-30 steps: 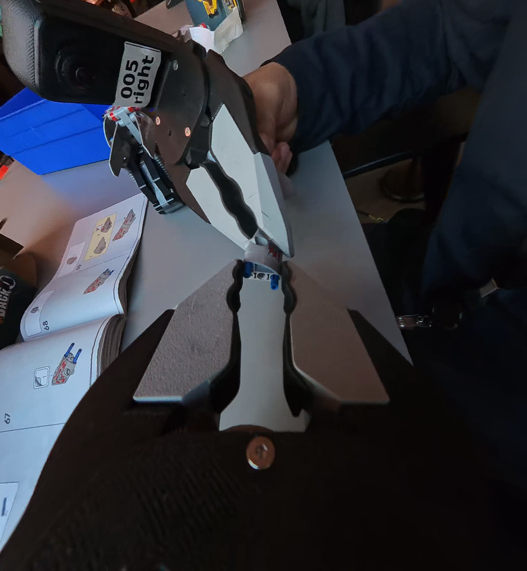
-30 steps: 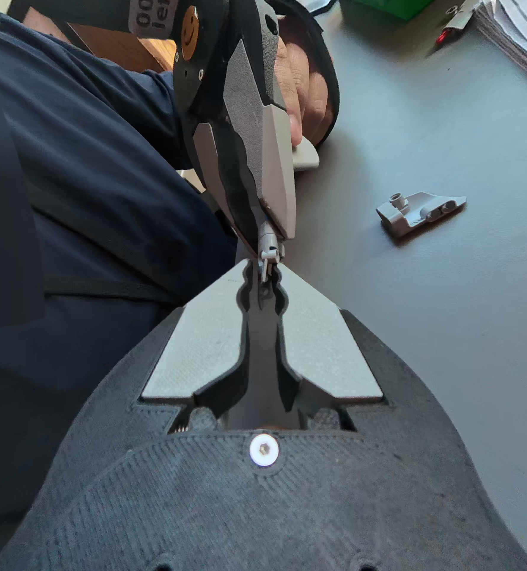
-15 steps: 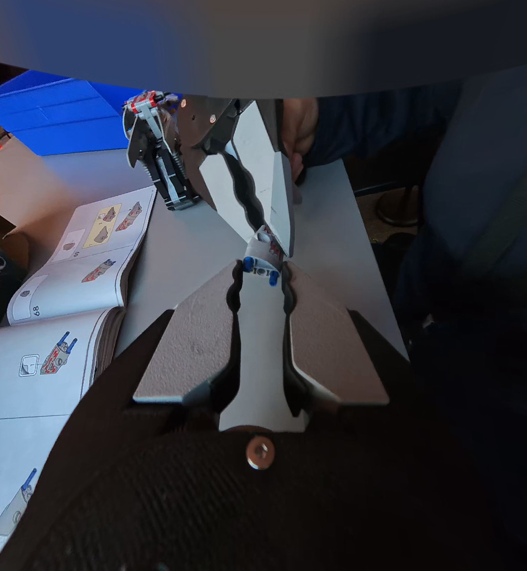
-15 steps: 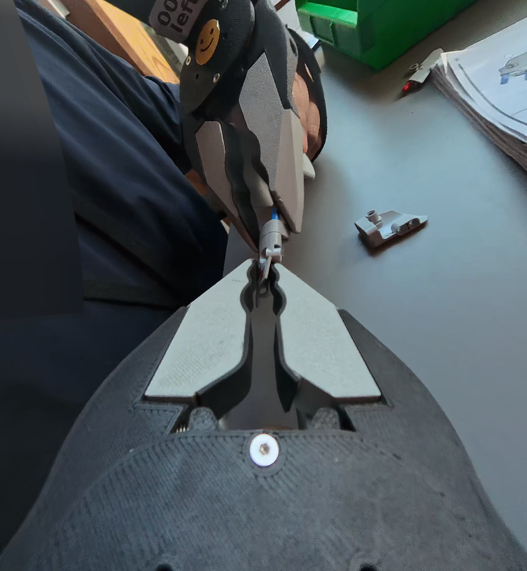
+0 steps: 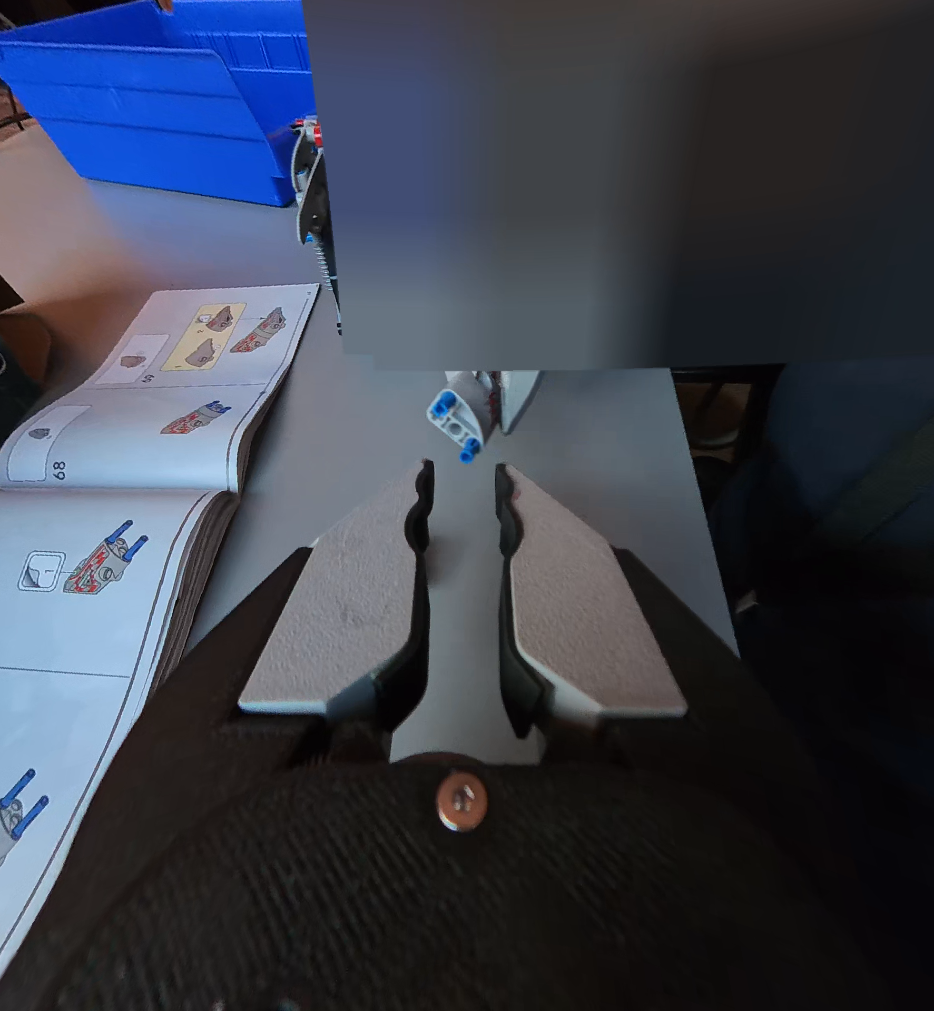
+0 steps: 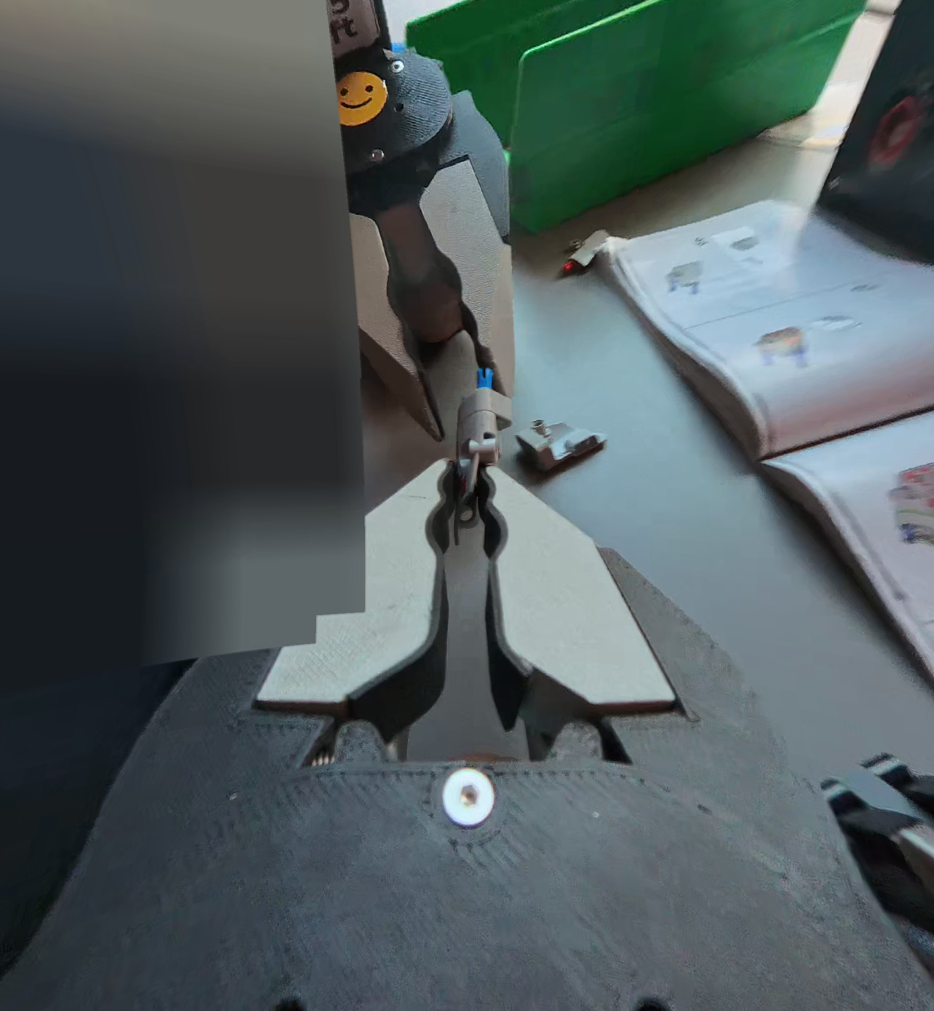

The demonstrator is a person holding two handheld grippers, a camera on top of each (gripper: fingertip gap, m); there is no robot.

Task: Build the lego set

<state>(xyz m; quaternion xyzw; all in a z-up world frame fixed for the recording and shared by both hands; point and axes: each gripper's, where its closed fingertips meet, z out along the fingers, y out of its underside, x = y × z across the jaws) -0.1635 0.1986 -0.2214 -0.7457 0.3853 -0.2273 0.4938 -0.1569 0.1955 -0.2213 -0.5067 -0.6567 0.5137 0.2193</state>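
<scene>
Holding small grey sub-assembly (image 6: 475,437) at frame centre, right gripper (image 6: 467,481) staying pinched on it; left gripper (image 5: 462,465) gaping empty just below. Loose grey piece (image 6: 560,446) lying beside, likely next pickup.

Desk (image 5: 410,383): grey, matte.
On it: open instruction booklet (image 5: 141,416); blue bin (image 5: 141,104); green bin (image 6: 645,98); loose grey Lego piece (image 6: 560,444).
</scene>
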